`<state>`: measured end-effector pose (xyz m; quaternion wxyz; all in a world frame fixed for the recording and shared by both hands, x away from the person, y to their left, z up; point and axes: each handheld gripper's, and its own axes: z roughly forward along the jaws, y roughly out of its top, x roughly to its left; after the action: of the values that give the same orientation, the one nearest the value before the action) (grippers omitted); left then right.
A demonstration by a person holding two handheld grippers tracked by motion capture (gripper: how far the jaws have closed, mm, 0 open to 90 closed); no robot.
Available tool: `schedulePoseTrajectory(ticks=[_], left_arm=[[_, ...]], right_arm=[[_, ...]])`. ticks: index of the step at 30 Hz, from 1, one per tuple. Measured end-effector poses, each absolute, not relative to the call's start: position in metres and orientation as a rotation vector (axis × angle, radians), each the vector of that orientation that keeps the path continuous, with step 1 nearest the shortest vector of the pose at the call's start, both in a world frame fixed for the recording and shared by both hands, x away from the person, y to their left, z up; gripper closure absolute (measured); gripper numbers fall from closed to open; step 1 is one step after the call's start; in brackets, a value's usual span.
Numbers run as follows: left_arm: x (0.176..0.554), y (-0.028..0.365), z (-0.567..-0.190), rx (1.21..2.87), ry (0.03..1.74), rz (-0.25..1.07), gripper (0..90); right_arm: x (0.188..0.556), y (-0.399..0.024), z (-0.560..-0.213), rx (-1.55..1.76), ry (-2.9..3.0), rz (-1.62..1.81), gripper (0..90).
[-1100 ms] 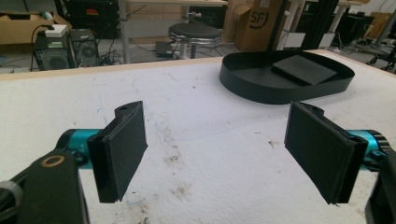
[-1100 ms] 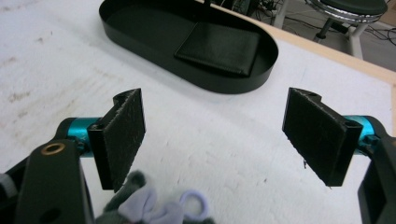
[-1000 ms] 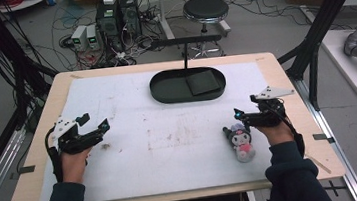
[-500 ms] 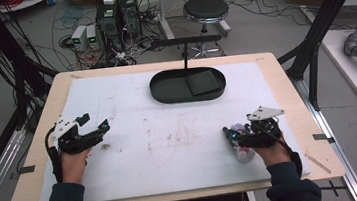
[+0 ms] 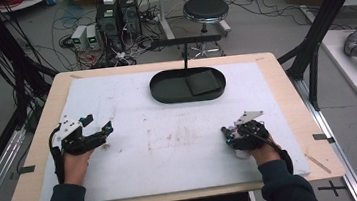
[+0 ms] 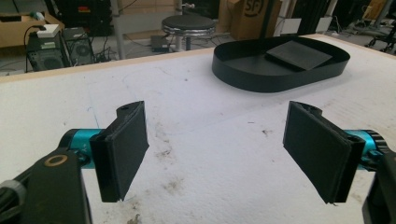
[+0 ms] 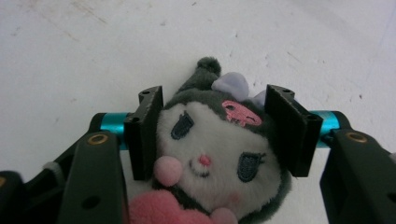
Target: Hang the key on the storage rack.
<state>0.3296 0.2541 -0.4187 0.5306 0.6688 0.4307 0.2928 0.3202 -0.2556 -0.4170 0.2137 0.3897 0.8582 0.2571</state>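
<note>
Right hand-held gripper (image 7: 215, 135) sits low at the near right of the worktop, its black jaws either side of the head of a soft grey-and-white plush doll (image 7: 215, 158) with a pink bow and pink cheeks; both pads touch the fur. Left hand-held gripper (image 6: 224, 154) hovers at the near left with jaws wide and nothing between them. Beneath lies the pale wooden worktop (image 5: 285, 84), covered by a scuffed, stained white mat (image 5: 170, 136). At the far middle rests a black oval tray (image 5: 165, 89) holding a dark flat square slab (image 5: 202, 82).
</note>
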Motion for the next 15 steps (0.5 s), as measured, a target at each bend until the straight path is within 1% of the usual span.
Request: schedulePoseTrajectory(ticks=[5, 8, 9, 12, 15], left_arm=[[0.333, 0.26, -0.42, 1.575, 1.052, 0.703, 22.0], [0.332, 0.259, -0.419, 1.571, 1.047, 0.707, 22.2], [0.332, 0.259, -0.419, 1.573, 1.048, 0.709, 22.2], [0.331, 0.259, -0.418, 1.567, 1.045, 0.713, 22.5], [0.331, 0.259, -0.418, 1.567, 1.046, 0.716, 22.7]], right_arm=[[0.332, -0.253, -0.411, 1.029, 2.381, 0.783, 45.1], [0.35, -0.247, -0.405, 0.882, 2.366, 0.791, 44.3], [0.35, -0.247, -0.405, 0.882, 2.366, 0.791, 44.3], [0.366, -0.244, -0.411, 0.805, 2.37, 0.8, 43.6], [0.371, -0.242, -0.417, 0.799, 2.376, 0.773, 41.6]])
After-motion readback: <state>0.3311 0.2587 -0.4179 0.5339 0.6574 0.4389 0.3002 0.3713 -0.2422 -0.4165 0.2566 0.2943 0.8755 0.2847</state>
